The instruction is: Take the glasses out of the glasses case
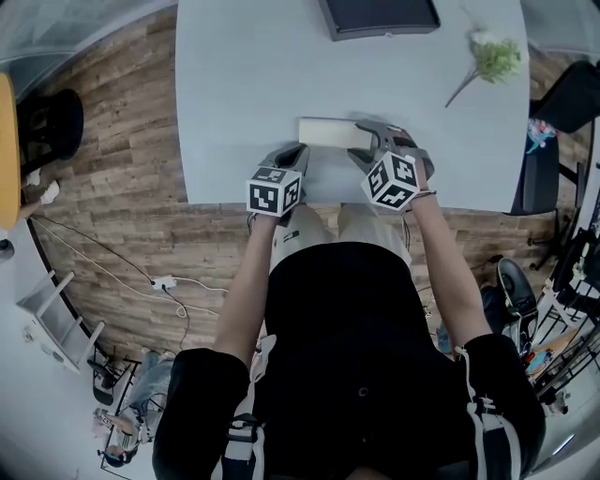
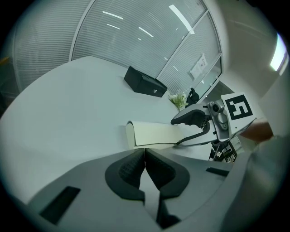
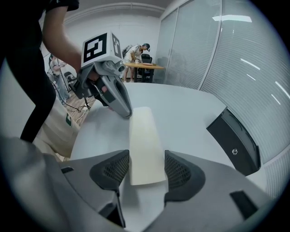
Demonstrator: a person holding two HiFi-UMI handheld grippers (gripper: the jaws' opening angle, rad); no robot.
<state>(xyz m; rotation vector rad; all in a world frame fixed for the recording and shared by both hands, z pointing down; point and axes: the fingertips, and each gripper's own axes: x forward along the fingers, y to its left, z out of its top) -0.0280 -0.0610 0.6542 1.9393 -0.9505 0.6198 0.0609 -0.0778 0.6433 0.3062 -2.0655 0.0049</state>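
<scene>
Head view: the glasses case [image 1: 330, 133], cream in colour, lies flat and closed on the white table [image 1: 234, 84], near the edge closest to me. My left gripper [image 1: 298, 152] points at the left end of the case. My right gripper [image 1: 364, 141] sits at its right end. A black box [image 1: 379, 16] rests at the far edge of the table, and a plant sprig [image 1: 494, 56] lies toward the far right. Both are well apart from the case.

Left gripper view: my left gripper [image 2: 145, 156] has its two pads pressed together with nothing between them. The glasses case [image 2: 152, 134] lies just beyond the tips, with its rounded end nearest. My right gripper [image 2: 177, 132] straddles the far end of the case, one finger on each long side. The black box [image 2: 145, 82] and the plant sprig [image 2: 180, 99] stand further back on the table.

Right gripper view: my right gripper [image 3: 146, 170] has its jaws spread. The near end of the glasses case [image 3: 145, 136] lies between the pads, which flank its long sides closely. Whether the pads touch the case I cannot tell. At the far end, the tip of my left gripper [image 3: 126, 111] sits just beside the left corner of the case. The black box [image 3: 235, 140] lies to the right, apart from the case
</scene>
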